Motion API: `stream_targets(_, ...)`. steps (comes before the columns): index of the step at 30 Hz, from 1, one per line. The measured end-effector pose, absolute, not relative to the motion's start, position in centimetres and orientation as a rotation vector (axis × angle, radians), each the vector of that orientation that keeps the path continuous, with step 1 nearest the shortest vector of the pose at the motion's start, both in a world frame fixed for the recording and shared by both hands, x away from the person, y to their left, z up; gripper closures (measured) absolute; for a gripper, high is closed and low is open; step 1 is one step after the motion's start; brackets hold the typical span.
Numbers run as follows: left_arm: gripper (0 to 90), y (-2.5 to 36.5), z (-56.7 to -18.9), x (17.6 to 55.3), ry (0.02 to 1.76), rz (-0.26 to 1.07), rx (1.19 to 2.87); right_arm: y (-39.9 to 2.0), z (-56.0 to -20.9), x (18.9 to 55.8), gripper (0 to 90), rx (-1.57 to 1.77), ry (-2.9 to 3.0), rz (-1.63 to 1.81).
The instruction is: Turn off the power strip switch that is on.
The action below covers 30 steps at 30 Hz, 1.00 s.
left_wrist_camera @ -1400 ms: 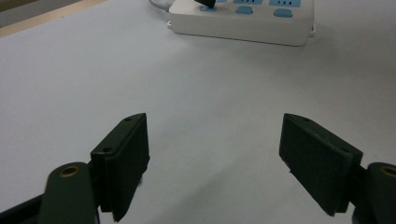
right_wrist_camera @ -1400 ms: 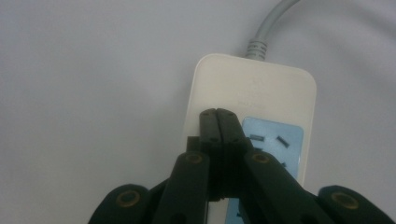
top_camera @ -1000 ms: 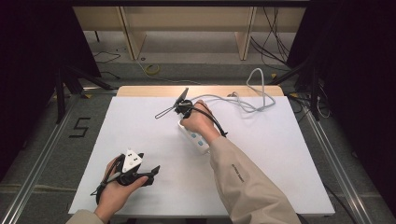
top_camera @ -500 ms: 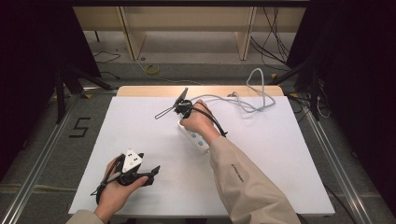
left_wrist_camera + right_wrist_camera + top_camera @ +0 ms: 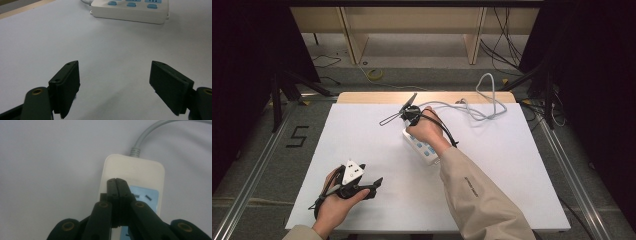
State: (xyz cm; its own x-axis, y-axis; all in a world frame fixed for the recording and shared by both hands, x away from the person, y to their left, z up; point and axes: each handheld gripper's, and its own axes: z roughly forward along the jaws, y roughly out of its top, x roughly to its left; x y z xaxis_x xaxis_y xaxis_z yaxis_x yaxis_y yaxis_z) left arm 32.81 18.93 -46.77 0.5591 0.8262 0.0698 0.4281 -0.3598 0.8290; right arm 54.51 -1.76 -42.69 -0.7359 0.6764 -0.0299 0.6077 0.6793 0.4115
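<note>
Down at the near left of the white table (image 5: 512,165), the person's left hand (image 5: 334,205) rests on the surface and holds the left gripper (image 5: 374,184), which points to the right across the tabletop. Its jaws stand wide apart with nothing between them; in the left gripper view they frame bare white table, and the power strip (image 5: 130,10) lies well beyond them at the far edge of that view.

Further right, around the middle of the table and toward its far side, lies the white power strip (image 5: 424,149), a long block with blue socket faces that runs slantwise from far left to near right. The person's right hand (image 5: 428,131) lies over its far end, the beige sleeve (image 5: 477,200) reaching in from the near right. The right gripper (image 5: 116,181) has its jaws pressed together, nothing caught between them, and in the right gripper view the closed tips sit over the strip's white top (image 5: 132,172), at the edge of the first blue socket face (image 5: 145,196). Whether the tips actually touch the plastic cannot be told.

From that end of the strip a grey cable (image 5: 472,107) runs off to the right, loops at the far right part of the table and rises in an arch past the wooden far edge.
</note>
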Motion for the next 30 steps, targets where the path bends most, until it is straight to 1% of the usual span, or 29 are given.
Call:
stream_targets(2, 24.2, 19.0, -46.8, 32.8, 1.007, 0.627, 1.990, -2.2, -42.4, 54.5, 90.0, 1.045, 2.683, 0.620)
stream_targets(4, 24.1, 19.0, -46.8, 32.8, 1.007, 0.627, 1.990, -2.6, -42.3, 54.4, 86.8, 1.045, 2.661, 0.658)
stream_targets(7, 24.1, 19.0, -46.8, 32.7, 1.011, 0.625, 1.992, -3.3, -42.3, 54.1, 85.9, 1.044, 2.642, 0.692)
stream_targets(10, 24.1, 19.0, -46.8, 32.7, 1.012, 0.627, 1.992, -4.2, -42.2, 53.7, 82.7, 1.051, 2.635, 0.743)
stream_targets(14, 24.1, 19.0, -46.8, 32.7, 1.017, 0.626, 1.988, -5.4, -42.2, 52.7, 79.2, 1.045, 2.620, 0.784)
stream_targets(21, 24.1, 19.0, -46.8, 32.7, 1.023, 0.626, 1.984, -7.9, -41.8, 50.9, 69.7, 1.051, 2.573, 0.870)
stream_targets(30, 24.1, 19.2, -46.9, 32.7, 1.031, 0.624, 1.984, -11.3, -41.8, 48.5, 61.3, 1.051, 2.516, 0.947)
